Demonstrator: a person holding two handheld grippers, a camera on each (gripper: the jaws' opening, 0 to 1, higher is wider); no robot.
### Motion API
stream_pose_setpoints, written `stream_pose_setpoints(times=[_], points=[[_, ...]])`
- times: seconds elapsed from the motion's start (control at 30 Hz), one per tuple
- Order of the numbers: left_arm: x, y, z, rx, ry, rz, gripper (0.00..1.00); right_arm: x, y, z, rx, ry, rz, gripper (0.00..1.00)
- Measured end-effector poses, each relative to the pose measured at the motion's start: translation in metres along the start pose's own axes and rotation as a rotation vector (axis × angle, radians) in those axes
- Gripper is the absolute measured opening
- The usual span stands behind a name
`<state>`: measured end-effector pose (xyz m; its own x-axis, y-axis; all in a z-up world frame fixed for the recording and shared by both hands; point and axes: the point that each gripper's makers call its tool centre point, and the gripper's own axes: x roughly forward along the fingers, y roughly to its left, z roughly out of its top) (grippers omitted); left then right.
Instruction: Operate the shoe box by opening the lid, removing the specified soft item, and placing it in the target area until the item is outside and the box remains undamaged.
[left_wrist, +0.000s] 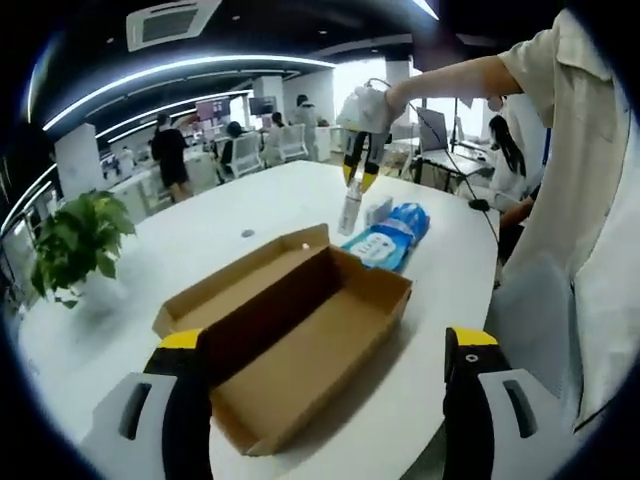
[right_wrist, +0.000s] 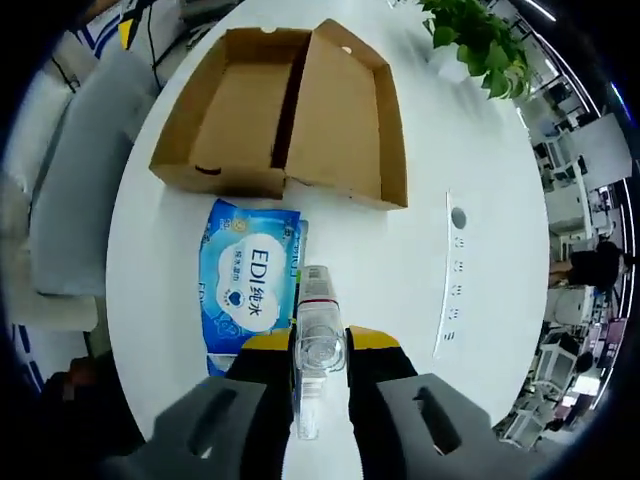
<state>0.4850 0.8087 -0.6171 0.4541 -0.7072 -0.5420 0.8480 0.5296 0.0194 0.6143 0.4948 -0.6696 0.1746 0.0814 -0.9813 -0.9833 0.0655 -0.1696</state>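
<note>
One open box (left_wrist: 300, 340), one wipes pack (right_wrist: 248, 275), one bottle (right_wrist: 318, 350)

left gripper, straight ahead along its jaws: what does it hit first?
Probably the open cardboard shoe box: it lies directly between and beyond the left gripper jaws, which stand open. Depth is unclear.

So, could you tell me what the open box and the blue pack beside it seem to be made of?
The box looks like plain brown cardboard: matte, with folded flaps and raw edges. The blue pack seems to be soft plastic film, printed, slightly glossy and wrinkled.
</note>
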Motion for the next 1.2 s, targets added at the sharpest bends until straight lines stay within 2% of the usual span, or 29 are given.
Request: stream_pose_setpoints(times=[0.13, 0.4, 0.7, 0.83, 0.97, 1.2], points=[[-0.005, 0.002, -0.005, -0.017, 0.001, 0.021, 1.0, 0.008, 0.002, 0.001, 0.003, 0.018, 0.016, 0.16], [-0.012, 0.007, -0.014, -0.043, 0.008, 0.054, 1.0, 0.029, -0.002, -0.008, -0.024, 0.097, 0.032, 0.16], [-0.014, 0.003, -0.024, -0.077, 0.008, 0.058, 0.99, 0.041, -0.003, -0.007, -0.032, 0.134, 0.067, 0.17], [-0.014, 0.004, -0.027, -0.095, 0.007, 0.063, 0.97, 0.04, -0.004, 0.003, 0.005, 0.094, 0.083, 0.17], [-0.012, 0.003, -0.028, -0.103, 0.008, 0.063, 0.97, 0.042, -0.005, 0.001, 0.009, 0.111, 0.09, 0.17], [-0.014, 0.003, -0.033, -0.113, 0.015, 0.069, 0.96, 0.04, -0.005, 0.004, 0.07, 0.092, 0.101, 0.17]])
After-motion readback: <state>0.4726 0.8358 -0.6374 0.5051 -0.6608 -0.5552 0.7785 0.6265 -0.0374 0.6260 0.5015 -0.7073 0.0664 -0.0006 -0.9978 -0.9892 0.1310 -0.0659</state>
